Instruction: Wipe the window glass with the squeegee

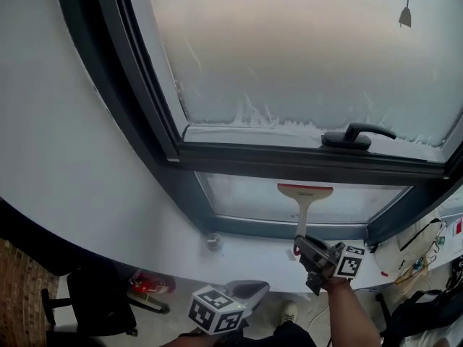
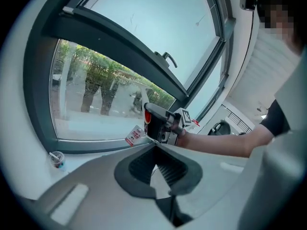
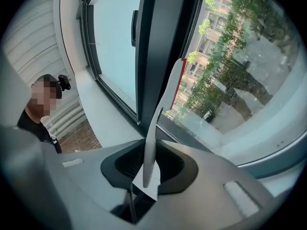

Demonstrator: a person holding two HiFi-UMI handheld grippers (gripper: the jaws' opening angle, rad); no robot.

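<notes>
The squeegee (image 1: 304, 196) has a white handle and a red-edged blade. Its blade lies against the lower window pane (image 1: 242, 197), just below the dark crossbar. My right gripper (image 1: 309, 250) is shut on the squeegee handle from below, above the white sill. In the right gripper view the handle (image 3: 150, 152) rises between the jaws toward the glass. My left gripper (image 1: 248, 290) hangs lower and to the left, away from the window. Its jaws meet at the tips with nothing between them (image 2: 154, 146). The right gripper (image 2: 162, 125) shows in the left gripper view.
The upper pane is frosted and carries a black window handle (image 1: 357, 134). A small cup (image 1: 212, 241) stands on the white sill (image 1: 253, 260). Cables and loose items (image 1: 419, 255) lie at the sill's right end. A black chair (image 1: 94, 302) stands below left.
</notes>
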